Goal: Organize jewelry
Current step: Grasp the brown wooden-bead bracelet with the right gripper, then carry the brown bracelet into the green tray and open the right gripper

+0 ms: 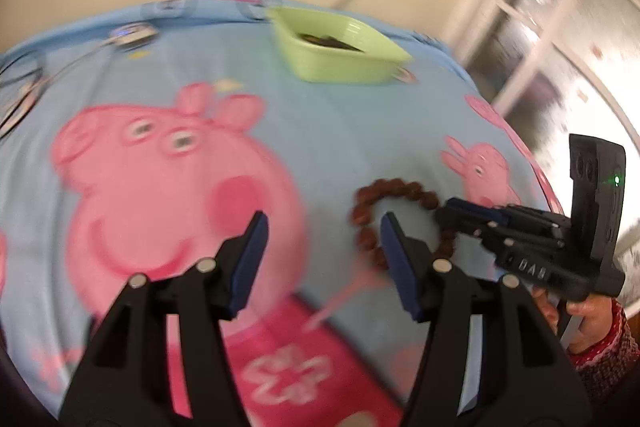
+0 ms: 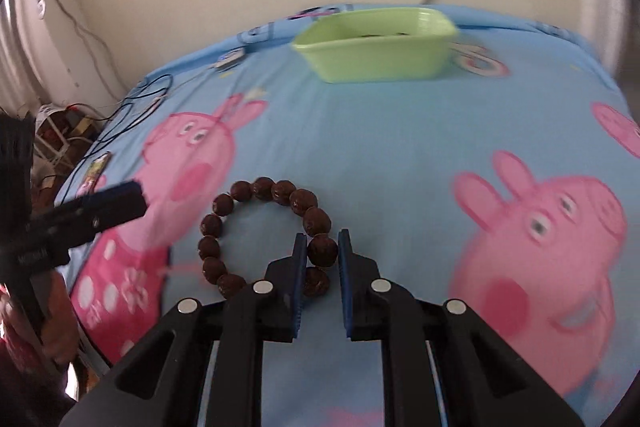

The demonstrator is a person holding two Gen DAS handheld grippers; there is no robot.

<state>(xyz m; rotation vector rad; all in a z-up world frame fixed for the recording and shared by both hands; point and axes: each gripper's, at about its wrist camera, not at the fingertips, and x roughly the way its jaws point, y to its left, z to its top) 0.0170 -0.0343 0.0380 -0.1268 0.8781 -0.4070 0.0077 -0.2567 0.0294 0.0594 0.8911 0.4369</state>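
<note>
Left wrist view: your left claw [image 1: 323, 227] is wide open with nothing in it, hovering over the big pink pig on the blue bedsheet [image 1: 340, 123]. The brown bead bracelet [image 1: 394, 191] lies on the sheet just right of it, and your right claw [image 1: 450, 213] is down on the bracelet's far right side. The green tub [image 1: 340, 61] sits near the far edge with something dark inside.

Right wrist view: your right claw [image 2: 322, 247] straddles one bead of the bracelet [image 2: 224, 205], pads nearly touching it; can't tell if it's actually pinched yet. The tub [image 2: 376, 57] is well apart, straight ahead.
</note>
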